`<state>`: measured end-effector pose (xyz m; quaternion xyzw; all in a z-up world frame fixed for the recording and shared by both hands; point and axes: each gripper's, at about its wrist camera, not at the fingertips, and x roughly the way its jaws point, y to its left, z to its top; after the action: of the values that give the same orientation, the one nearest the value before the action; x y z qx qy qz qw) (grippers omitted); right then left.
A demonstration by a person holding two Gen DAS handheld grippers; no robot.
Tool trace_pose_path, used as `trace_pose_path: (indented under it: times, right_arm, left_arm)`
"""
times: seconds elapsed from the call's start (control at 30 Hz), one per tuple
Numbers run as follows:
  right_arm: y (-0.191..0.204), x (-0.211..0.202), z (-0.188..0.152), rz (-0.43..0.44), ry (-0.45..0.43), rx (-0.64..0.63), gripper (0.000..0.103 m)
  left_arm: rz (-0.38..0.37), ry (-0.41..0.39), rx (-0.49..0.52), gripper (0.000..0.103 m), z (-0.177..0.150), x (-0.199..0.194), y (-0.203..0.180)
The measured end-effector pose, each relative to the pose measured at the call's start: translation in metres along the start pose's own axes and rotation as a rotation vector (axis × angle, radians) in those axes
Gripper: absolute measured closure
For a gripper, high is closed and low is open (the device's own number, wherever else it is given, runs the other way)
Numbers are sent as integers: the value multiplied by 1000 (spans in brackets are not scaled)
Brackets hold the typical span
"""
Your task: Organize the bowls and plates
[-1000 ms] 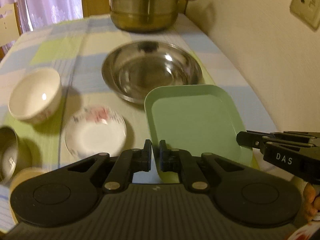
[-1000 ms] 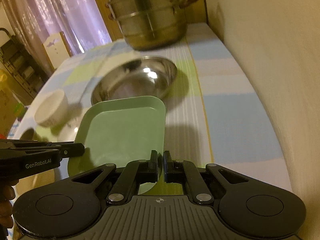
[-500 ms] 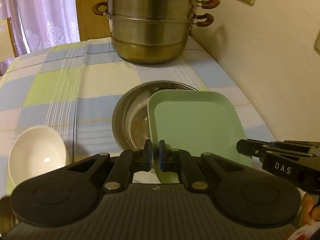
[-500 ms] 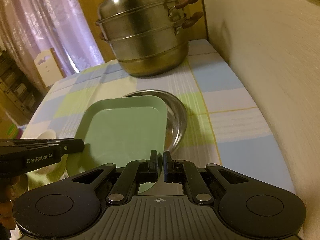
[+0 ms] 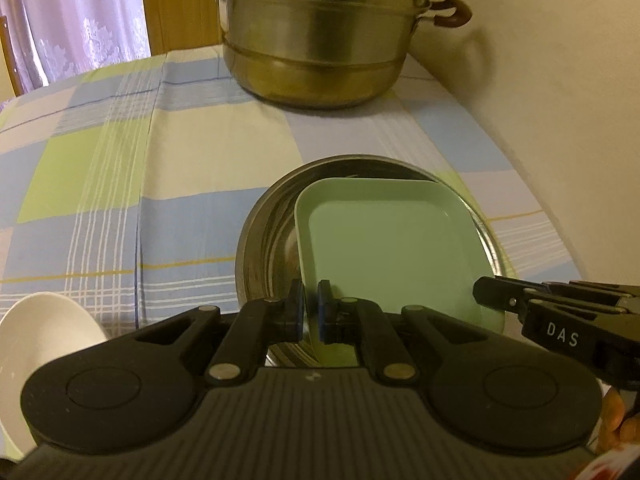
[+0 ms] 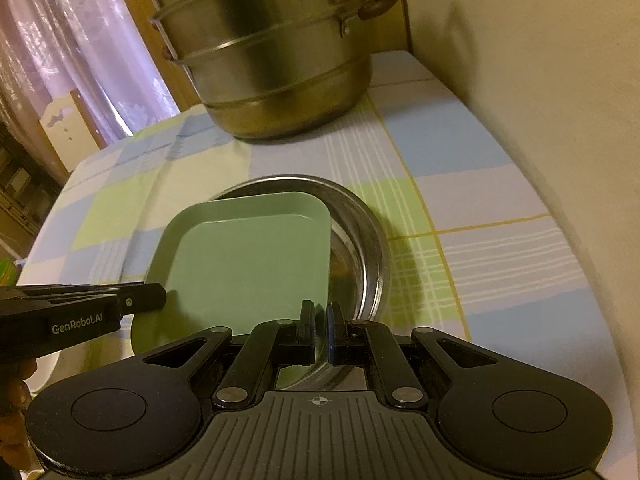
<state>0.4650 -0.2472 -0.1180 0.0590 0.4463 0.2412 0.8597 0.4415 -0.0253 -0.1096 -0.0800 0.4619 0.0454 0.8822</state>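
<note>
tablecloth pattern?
Plaid tablecloth: blue, light green and cream squares with white stripes. Clearest in the left wrist view.

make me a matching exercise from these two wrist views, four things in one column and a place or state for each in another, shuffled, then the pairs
Things:
1. green square plate
2. steel basin
3. tiered steamer pot
4. white bowl

Places or states:
A. at the far end of the table, by the wall
B. gripped at its near edge by both grippers
C. on the cloth at the near left of the left wrist view
D. directly under the plate, round rim showing around it

Pairs: 1-B, 2-D, 3-A, 4-C
</note>
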Motion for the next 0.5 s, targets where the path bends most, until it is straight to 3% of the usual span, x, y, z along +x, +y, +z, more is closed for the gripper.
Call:
trace_pose_path:
  times: [0.5]
  right_arm:
    - [-2, 28, 6, -34, 40, 17, 97]
  left_arm:
    - [-14, 54, -4, 97, 6, 29, 7]
